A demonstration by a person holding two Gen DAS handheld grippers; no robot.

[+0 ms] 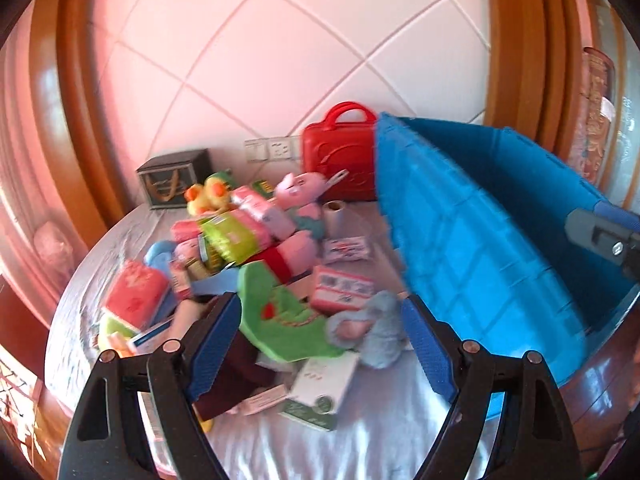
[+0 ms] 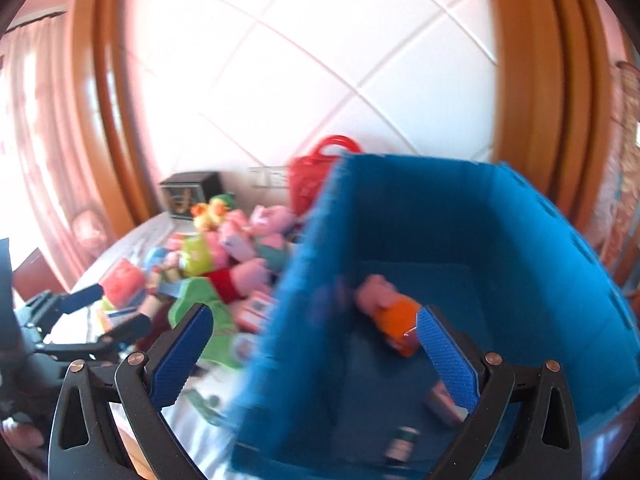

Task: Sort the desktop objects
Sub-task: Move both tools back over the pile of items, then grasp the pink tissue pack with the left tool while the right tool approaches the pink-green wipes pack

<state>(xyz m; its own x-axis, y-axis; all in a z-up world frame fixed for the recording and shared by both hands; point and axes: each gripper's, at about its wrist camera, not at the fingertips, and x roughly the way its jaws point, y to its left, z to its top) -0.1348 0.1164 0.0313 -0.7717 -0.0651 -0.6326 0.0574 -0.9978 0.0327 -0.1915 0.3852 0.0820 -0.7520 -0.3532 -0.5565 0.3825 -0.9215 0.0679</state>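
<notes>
Nearest the left wrist camera, the left gripper (image 1: 320,344) is seen with its blue-padded jaws spread wide and nothing held between them. It hangs over a heap of toys and small boxes spread on a pale satin tablecloth (image 1: 360,440). Just beyond its fingertips lie a green felt bib-shaped cloth (image 1: 280,320) and a pale blue knitted soft toy (image 1: 380,328), with a white and green carton (image 1: 320,392) below them.

To the right of the heap stands a large blue plastic storage crate (image 1: 480,248), open at the top. The right gripper (image 2: 316,356) is held above the crate's near wall, jaws also wide and empty. Inside the crate, a pink plush pig in an orange dress (image 2: 392,312) lies on the floor, with a small dark bottle (image 2: 402,442) and a small pink box (image 2: 442,398) nearer the camera; both are blurred.

Behind the crate a red plastic carry case with a handle (image 1: 340,156) stands against the wall. Farther left of it, beyond the heap, sits a dark square box (image 1: 176,178).
</notes>
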